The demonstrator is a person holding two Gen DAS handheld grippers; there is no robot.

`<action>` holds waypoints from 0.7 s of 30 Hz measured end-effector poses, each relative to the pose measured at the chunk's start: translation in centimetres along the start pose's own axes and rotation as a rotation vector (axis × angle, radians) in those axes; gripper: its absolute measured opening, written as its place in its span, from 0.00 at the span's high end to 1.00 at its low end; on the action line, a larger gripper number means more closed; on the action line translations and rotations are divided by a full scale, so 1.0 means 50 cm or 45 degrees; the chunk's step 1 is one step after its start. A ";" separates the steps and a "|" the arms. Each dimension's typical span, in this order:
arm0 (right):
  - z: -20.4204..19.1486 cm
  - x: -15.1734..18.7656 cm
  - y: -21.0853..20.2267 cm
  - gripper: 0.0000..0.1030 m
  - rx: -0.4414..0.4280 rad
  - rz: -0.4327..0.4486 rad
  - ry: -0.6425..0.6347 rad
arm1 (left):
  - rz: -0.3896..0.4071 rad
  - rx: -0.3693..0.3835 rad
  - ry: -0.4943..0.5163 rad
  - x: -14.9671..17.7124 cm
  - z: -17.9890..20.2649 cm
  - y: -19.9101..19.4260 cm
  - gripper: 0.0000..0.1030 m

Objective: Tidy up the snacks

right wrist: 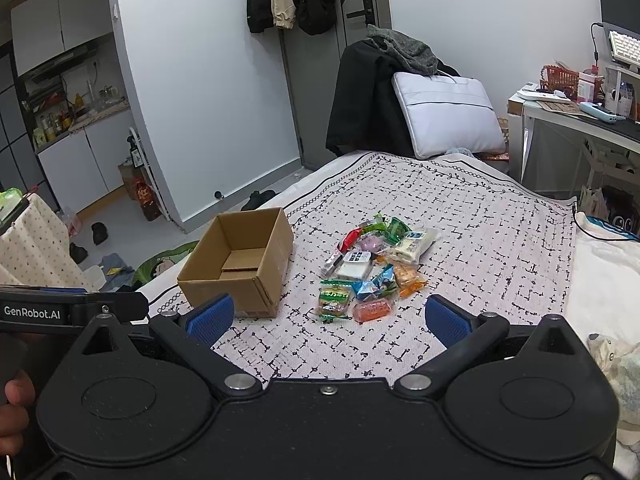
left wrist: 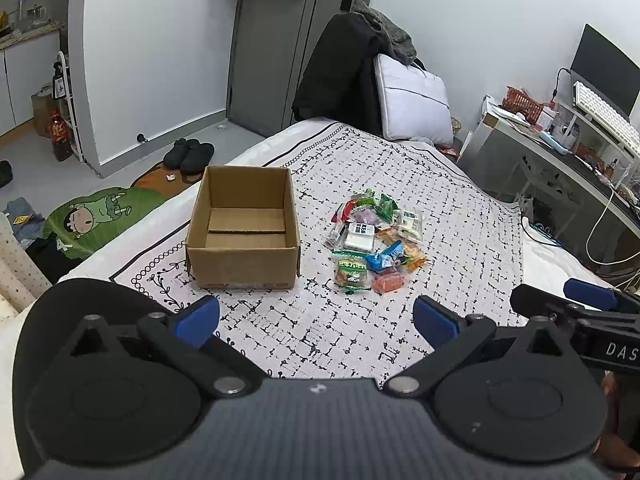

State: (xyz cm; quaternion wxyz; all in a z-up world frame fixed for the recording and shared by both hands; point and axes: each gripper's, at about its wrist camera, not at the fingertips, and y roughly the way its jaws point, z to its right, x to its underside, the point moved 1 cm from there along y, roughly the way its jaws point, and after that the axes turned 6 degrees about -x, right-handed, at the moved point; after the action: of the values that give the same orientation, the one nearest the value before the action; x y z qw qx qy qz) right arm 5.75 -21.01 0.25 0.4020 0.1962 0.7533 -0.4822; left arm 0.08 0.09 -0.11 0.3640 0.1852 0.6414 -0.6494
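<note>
An open, empty cardboard box (left wrist: 244, 228) (right wrist: 240, 262) sits on the patterned bedspread. Right of it lies a loose pile of several small snack packets (left wrist: 374, 246) (right wrist: 372, 270), among them a green biscuit pack (left wrist: 351, 274) (right wrist: 334, 299) and an orange-red one (left wrist: 387, 282) (right wrist: 373, 309) nearest me. My left gripper (left wrist: 316, 318) hovers open above the near bedspread, short of the box and the pile. My right gripper (right wrist: 328, 318) is open too, just short of the pile. Both hold nothing. The right gripper's body (left wrist: 580, 304) shows at the right edge of the left wrist view.
The bedspread (left wrist: 440, 200) covers a bed. A chair draped with dark clothes (left wrist: 344, 72) and a white laptop bag (left wrist: 414, 100) stand at the far end. A cluttered desk (left wrist: 560, 148) is on the right. Shoes (left wrist: 188, 156) and a green mat (left wrist: 100, 216) lie on the floor left.
</note>
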 end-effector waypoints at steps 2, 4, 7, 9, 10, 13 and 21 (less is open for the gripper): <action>0.000 0.000 0.000 0.00 0.000 0.002 -0.001 | -0.001 0.000 0.000 0.000 -0.001 0.000 0.01; 0.001 0.000 0.000 0.00 0.000 0.002 -0.003 | 0.001 0.000 0.000 0.001 0.000 0.000 0.00; 0.001 -0.001 -0.001 0.00 0.003 0.003 -0.004 | -0.001 0.001 -0.003 0.000 0.000 0.000 0.01; 0.000 -0.004 -0.002 0.00 0.007 0.009 -0.006 | 0.001 0.004 -0.009 -0.001 -0.001 -0.001 0.01; 0.001 -0.006 -0.003 0.00 0.007 0.011 -0.006 | 0.001 0.006 -0.013 -0.001 -0.001 -0.001 0.01; 0.003 -0.011 -0.004 0.00 0.005 0.015 -0.009 | 0.001 0.011 -0.020 -0.005 -0.001 0.001 0.01; 0.015 -0.018 0.006 0.00 0.009 0.015 0.001 | 0.003 0.015 -0.024 -0.014 0.006 0.007 0.01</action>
State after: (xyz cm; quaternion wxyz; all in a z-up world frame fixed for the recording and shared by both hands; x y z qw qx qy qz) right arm 6.80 -21.46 0.65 0.4038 0.2021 0.7505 -0.4826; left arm 0.85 0.01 0.15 0.3696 0.1819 0.6339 -0.6546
